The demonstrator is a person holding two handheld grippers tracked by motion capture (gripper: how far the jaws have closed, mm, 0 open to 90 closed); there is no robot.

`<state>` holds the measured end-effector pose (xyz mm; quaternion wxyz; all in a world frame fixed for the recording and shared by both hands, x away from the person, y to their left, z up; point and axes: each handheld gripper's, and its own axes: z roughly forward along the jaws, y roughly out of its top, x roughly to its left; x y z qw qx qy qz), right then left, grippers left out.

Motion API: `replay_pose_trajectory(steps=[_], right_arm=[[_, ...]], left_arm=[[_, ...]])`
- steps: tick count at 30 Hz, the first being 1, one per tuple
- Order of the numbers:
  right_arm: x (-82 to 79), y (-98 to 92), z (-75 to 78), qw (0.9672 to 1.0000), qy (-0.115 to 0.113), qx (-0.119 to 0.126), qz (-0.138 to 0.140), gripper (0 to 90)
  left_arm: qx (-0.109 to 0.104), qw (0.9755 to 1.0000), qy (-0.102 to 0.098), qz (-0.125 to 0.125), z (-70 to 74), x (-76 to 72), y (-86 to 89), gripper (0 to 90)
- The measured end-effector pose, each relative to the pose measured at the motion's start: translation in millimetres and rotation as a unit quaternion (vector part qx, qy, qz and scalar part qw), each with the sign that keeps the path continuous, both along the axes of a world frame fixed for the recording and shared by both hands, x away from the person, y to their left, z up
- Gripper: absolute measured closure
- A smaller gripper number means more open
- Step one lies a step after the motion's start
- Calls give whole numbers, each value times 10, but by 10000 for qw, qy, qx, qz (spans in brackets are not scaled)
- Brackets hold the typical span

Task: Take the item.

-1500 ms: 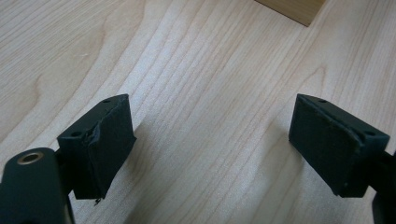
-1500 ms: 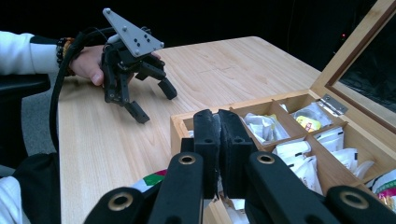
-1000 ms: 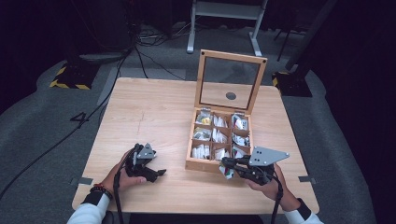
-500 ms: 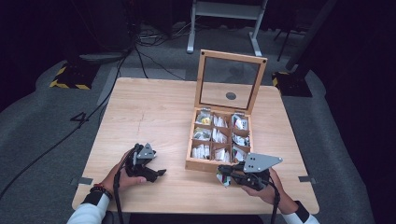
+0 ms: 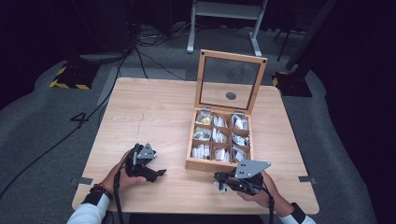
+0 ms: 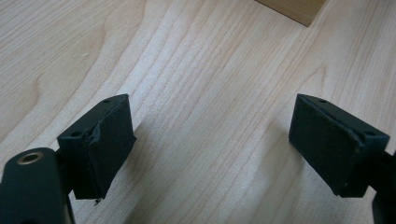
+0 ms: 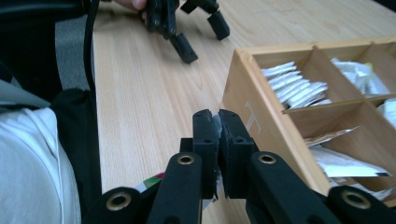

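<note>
Pinching a sachet point(image 7: 215, 122), right gripper point(image 7: 219, 122) beside wooden box point(image 7: 243, 100)

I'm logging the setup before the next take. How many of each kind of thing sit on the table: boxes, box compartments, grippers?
Boxes: 1
Compartments in it: 9
Grippers: 2, the left gripper and the right gripper, which pinches a packet
Total: 12
</note>
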<state>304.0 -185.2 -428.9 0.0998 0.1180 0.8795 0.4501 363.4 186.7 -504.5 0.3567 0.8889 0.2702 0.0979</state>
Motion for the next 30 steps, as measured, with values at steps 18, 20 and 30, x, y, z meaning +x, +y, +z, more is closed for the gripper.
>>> replay_pose_trajectory(steps=[18, 20, 30], right_arm=[[49, 145, -248, 9990, 108, -430, -85, 806], [52, 155, -255, 9990, 132, -412, -117, 778], [54, 222, -284, 9989, 214, -390, -169, 633]], left_arm=[[1, 10000, 0, 0, 0, 0, 0, 142], [0, 10000, 1, 1, 0, 0, 0, 142], [2, 10000, -3, -1, 0, 1, 0, 142]])
